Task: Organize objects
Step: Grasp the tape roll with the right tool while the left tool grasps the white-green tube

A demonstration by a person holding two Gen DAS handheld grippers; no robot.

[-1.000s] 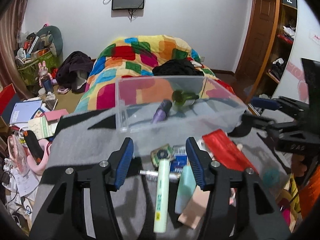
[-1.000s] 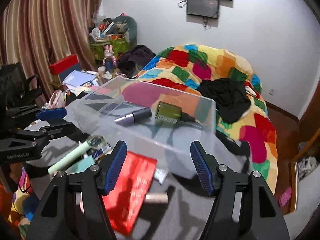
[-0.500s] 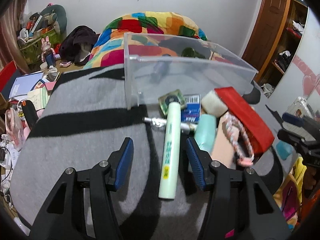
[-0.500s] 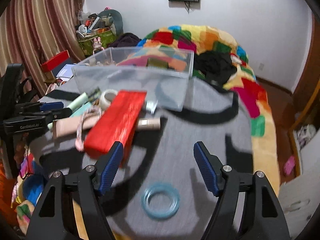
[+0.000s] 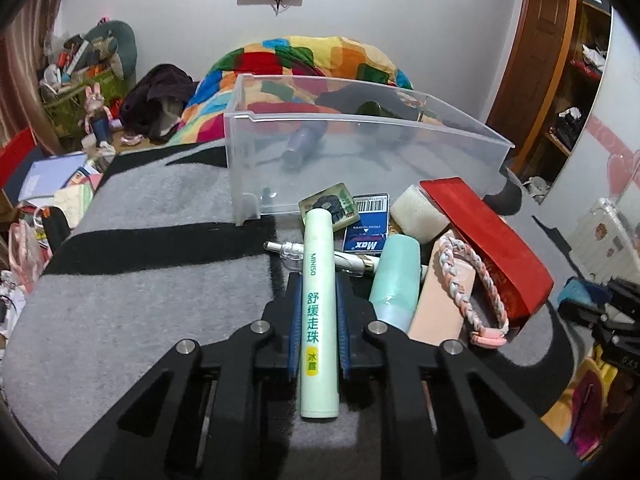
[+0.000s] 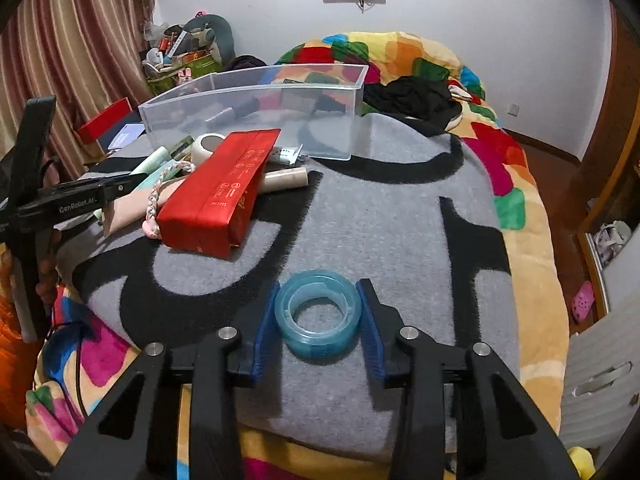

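Two hand-held grippers: each is seen closed around one item on a grey and black blanket [image 6: 392,216]
Left hand-held gripper [image 5: 318,284]: its blue pads are pressed against both sides of a pale green tube [image 5: 319,304], which is pinched along its length and lies pointing toward the bin
Right hand-held gripper [image 6: 319,294]: its blue pads are closed against the two sides of a blue tape roll [image 6: 319,312], which lies flat on the blanket
Beside the tube: a mint bottle [image 5: 396,280] and a peach box [image 5: 442,304] are seen just to its right, with a pink and white braided cord [image 5: 472,280] draped over the box
Under the tube tip: a clear pen-like item [image 5: 288,249] is crossed by the tube, and a blue card [image 5: 368,224] lies just beyond
Red pouch [image 6: 224,192]: it is laid on the pile, tilted, near the bin
White tape roll [image 5: 418,214]: it is set between the blue card and the red pouch
Clear plastic bin [image 5: 360,160]: it stands farthest on the blanket, and a purple tube [image 5: 302,146] is seen inside
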